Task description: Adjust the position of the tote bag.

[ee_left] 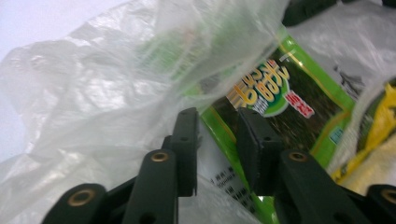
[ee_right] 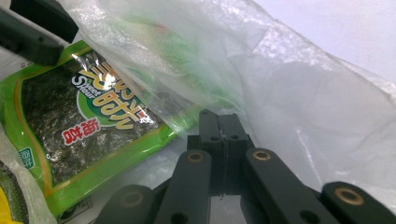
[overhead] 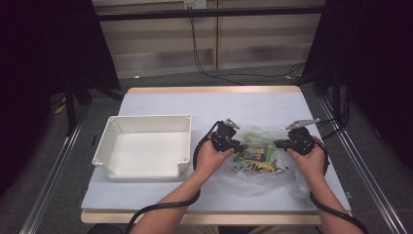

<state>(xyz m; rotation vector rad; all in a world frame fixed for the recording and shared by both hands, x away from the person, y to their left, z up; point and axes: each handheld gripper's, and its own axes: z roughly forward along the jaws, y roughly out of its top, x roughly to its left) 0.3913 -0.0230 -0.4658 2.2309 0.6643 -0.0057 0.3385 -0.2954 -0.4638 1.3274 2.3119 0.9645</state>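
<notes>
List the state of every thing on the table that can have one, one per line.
Clear plastic bag: crumpled, lying on the table, mouth pulled open between the two tools.
Green snack packet: sealed, lying flat, partly inside the bag.
Yellow packet: lying flat among the bag's folds.
White bin: upright, empty.
Left tool: open, jaws astride the green packet's edge.
Right tool: shut; whether it pinches the bag's film cannot be told.

Lab: curtained table [overhead: 214, 105], dangling cables [overhead: 197, 48]

A white tray [overhead: 113, 148] sits on the pale table [overhead: 204, 105], left of centre.
</notes>
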